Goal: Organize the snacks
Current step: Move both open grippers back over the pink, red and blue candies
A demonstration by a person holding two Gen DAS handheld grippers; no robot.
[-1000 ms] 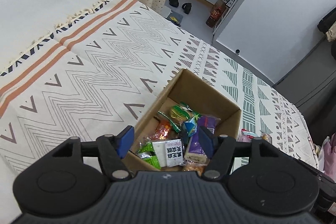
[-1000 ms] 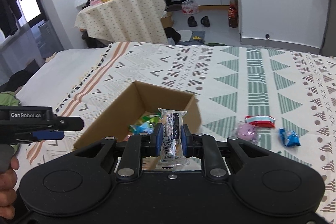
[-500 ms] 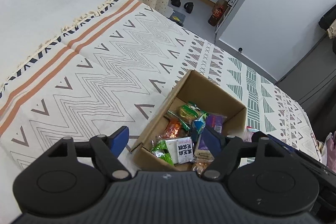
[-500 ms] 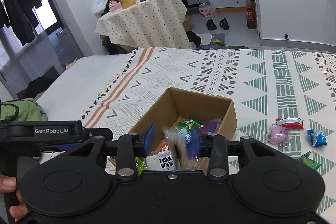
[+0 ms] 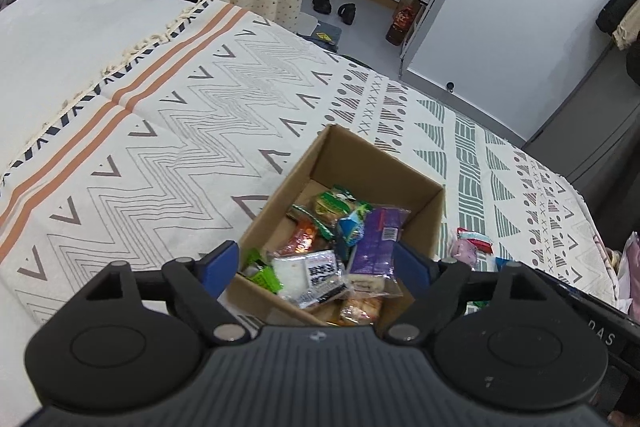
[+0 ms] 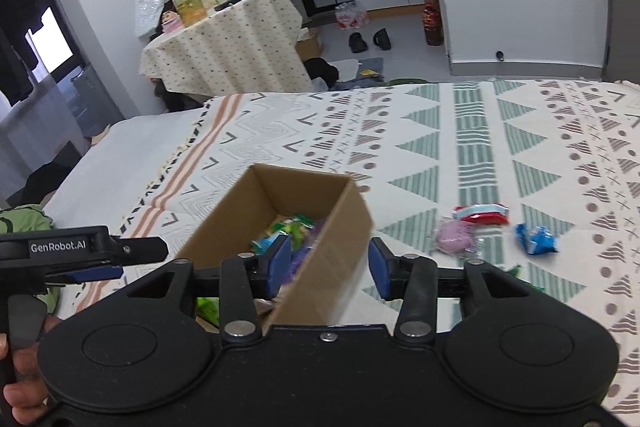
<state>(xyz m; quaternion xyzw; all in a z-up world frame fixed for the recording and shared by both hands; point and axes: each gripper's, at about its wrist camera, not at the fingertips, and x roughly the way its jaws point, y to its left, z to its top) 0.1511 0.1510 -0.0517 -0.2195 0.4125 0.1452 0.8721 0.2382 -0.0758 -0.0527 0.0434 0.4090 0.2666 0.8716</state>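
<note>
Right wrist view: your right hand-held gripper (image 6: 326,269), clamped on a clear-wrapped snack (image 5: 310,277) a second ago, is hanging open and empty over the cardboard box (image 6: 344,227); that snack is now lying inside, while your left hand-held gripper (image 5: 316,269) is hovering open and loose snacks (image 6: 480,215) are waiting near the bed's right edge.

The cardboard box (image 5: 416,183) stands open at the top on the bed's patterned blanket (image 5: 168,131), so access is from above; its far end is bare floor, while the near end is heaped with snack packets (image 5: 344,247). Left of the box the blanket lies clear all the way to the fringe. On the right, a red packet (image 6: 482,214), a pink packet (image 6: 456,237) and a blue packet (image 6: 536,238) lie loose near the box wall, with open blanket beyond them. The right claw (image 6: 326,267), spread wide and holding nothing, straddles the box's right wall (image 6: 332,255). The left claw (image 5: 316,267), also spread, hangs over the box's near end.
</note>
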